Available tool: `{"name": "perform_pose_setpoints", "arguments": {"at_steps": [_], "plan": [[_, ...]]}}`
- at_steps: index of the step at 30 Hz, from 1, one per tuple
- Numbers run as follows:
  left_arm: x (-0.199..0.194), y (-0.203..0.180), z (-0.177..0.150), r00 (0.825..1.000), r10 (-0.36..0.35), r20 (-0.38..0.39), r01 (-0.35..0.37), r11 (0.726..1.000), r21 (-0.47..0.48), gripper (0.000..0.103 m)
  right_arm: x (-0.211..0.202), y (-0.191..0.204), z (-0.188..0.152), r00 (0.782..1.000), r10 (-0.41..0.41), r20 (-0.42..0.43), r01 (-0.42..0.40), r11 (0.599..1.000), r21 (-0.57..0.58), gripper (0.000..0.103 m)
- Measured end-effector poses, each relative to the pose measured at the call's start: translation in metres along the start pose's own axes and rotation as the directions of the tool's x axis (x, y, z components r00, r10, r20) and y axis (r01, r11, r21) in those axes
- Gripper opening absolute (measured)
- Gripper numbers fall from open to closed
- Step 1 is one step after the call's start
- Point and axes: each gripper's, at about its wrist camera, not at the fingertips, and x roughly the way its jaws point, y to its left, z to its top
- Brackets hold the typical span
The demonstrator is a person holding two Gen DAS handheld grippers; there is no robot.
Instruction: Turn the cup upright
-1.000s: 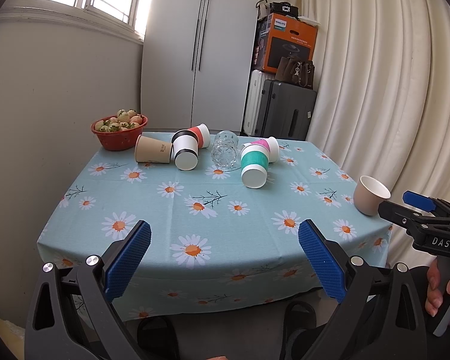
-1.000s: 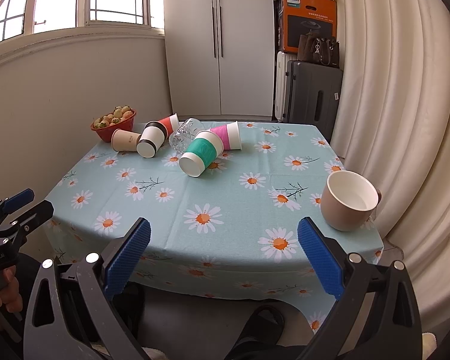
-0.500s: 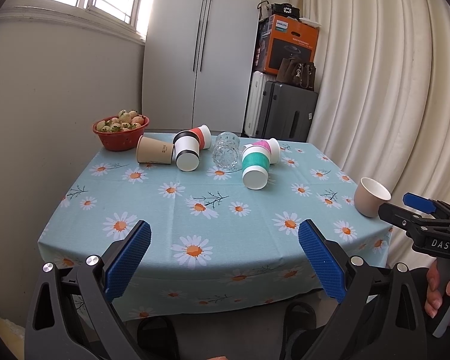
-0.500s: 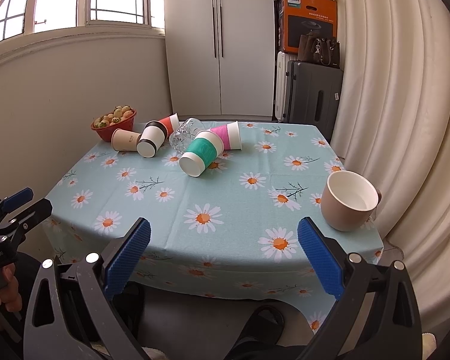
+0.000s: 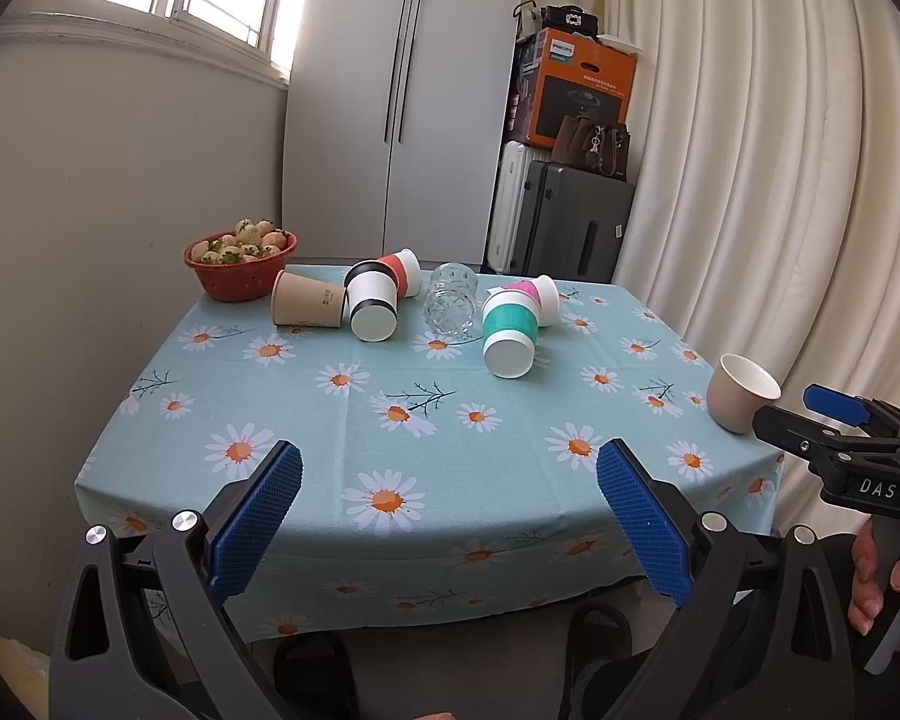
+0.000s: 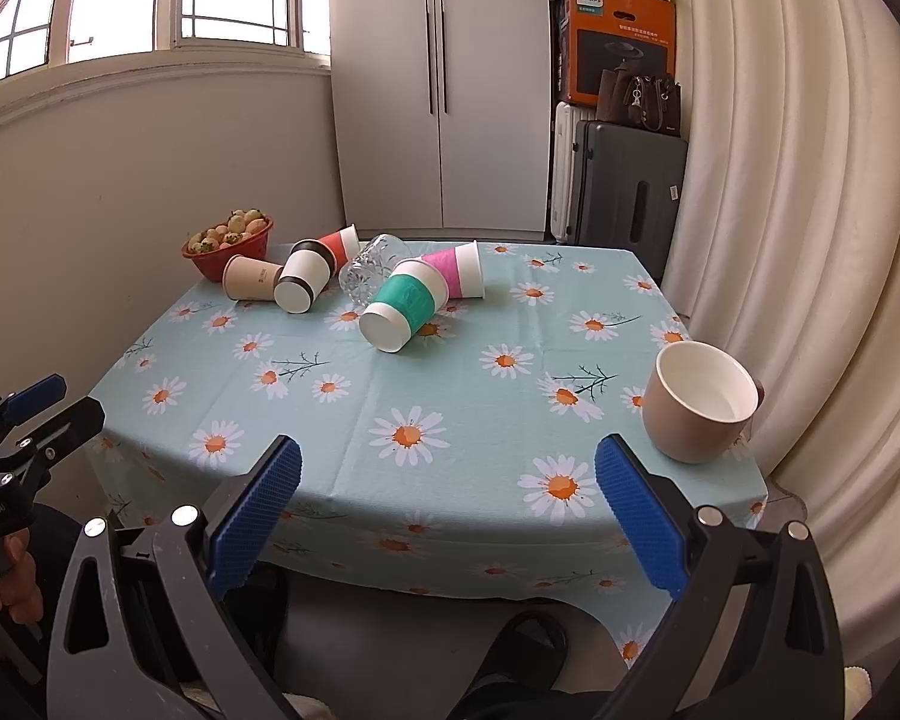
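Observation:
Several cups lie on their sides at the far part of the daisy tablecloth [image 5: 342, 438]: a tan paper cup [image 5: 306, 307], a white cup with a black band [image 5: 371, 303], a red-sleeved cup [image 5: 403, 267], a clear glass [image 5: 449, 307], a teal-sleeved cup [image 5: 508, 335] and a pink-sleeved cup [image 5: 537, 295]. A beige mug [image 6: 696, 401] stands upright at the table's right edge. My left gripper [image 5: 449, 516] and my right gripper [image 6: 447, 513] are both open and empty, held off the near table edge. The teal-sleeved cup also shows in the right wrist view [image 6: 403, 312].
A red bowl of fruit [image 5: 240, 264] stands at the far left corner. A white wardrobe [image 5: 402, 102], suitcases [image 5: 561, 228] and a curtain [image 5: 768, 168] lie behind and to the right of the table. A wall runs along the left side.
The left gripper has drifted slightly back and up, so the table sits a little lower in its view. The right gripper has not visibly moved. Both stay open.

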Motion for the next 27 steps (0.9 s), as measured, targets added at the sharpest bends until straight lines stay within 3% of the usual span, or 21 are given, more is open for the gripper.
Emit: {"name": "perform_pose_setpoints", "arguments": {"at_steps": [27], "plan": [[0.0000, 0.0005, 0.0001, 1.000, -0.002, -0.002, 0.002, 1.000, 0.000, 0.096, 0.0007, -0.0003, 0.0005, 1.000, 0.001, -0.004, -0.001, 1.000, 0.004, 0.097]]}}
